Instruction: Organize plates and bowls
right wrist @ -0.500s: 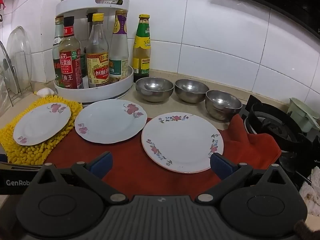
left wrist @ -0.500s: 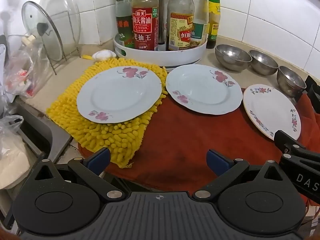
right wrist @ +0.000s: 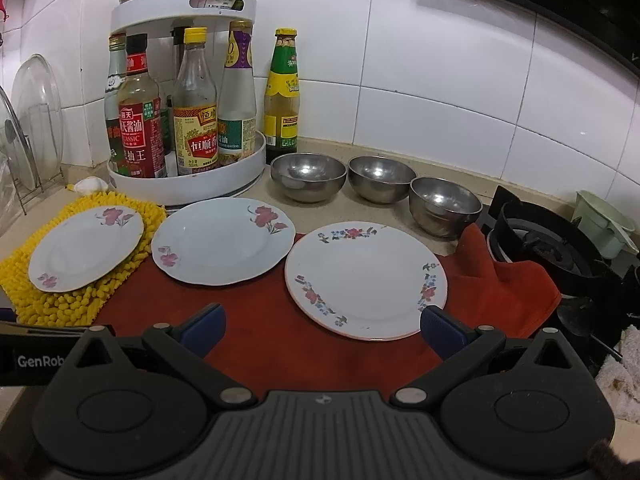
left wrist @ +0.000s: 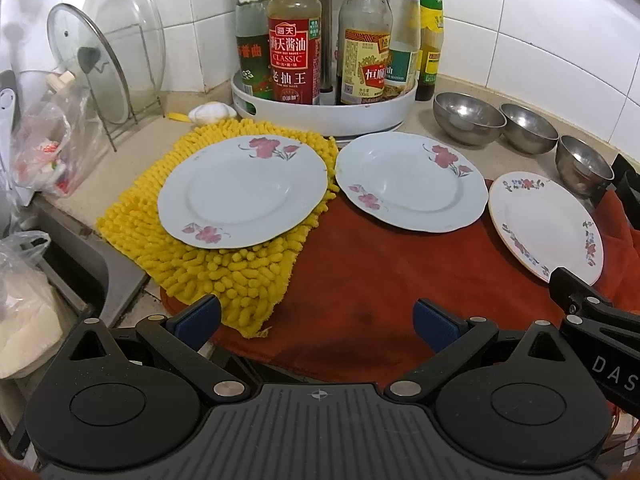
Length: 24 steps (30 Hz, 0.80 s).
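On your surface lie a shaggy yellow mat overlapping a red cloth; behind them stands a white round bottle carousel, with glass pot lids racked on the left.

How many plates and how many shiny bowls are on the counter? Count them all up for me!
White round flowered plates: 3, left on the yellow shaggy mat, middle, right.
Shiny round steel bowls: 3, left, middle, right.
Total: 6
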Each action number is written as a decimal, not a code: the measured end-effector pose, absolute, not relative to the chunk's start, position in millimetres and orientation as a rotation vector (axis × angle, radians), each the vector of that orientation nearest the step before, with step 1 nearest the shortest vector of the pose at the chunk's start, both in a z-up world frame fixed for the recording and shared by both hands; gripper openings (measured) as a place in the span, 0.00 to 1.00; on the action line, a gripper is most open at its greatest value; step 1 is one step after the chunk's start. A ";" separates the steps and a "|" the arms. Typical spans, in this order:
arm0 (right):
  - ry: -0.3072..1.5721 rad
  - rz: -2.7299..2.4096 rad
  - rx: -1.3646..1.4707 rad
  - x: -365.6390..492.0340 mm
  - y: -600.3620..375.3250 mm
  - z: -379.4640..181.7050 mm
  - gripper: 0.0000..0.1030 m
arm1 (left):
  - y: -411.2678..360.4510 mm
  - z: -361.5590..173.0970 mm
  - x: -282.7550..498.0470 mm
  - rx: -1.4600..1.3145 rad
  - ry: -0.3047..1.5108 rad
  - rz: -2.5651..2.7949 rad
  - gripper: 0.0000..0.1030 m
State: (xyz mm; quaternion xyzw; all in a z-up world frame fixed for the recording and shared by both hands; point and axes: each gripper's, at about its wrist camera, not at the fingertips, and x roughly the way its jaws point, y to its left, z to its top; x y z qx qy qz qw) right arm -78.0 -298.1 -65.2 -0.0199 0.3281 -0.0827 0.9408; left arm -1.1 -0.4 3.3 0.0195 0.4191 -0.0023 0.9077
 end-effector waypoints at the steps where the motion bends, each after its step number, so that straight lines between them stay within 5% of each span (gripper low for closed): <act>1: 0.670 -0.170 -0.040 -78.4 -298.1 -65.0 0.97 | -0.5 3.7 -1.3 0.040 0.865 -0.005 1.00; 24: 0.680 -0.170 -0.037 -76.8 -294.5 -66.4 0.97 | 4.9 -1.8 -0.8 0.035 0.872 0.003 1.00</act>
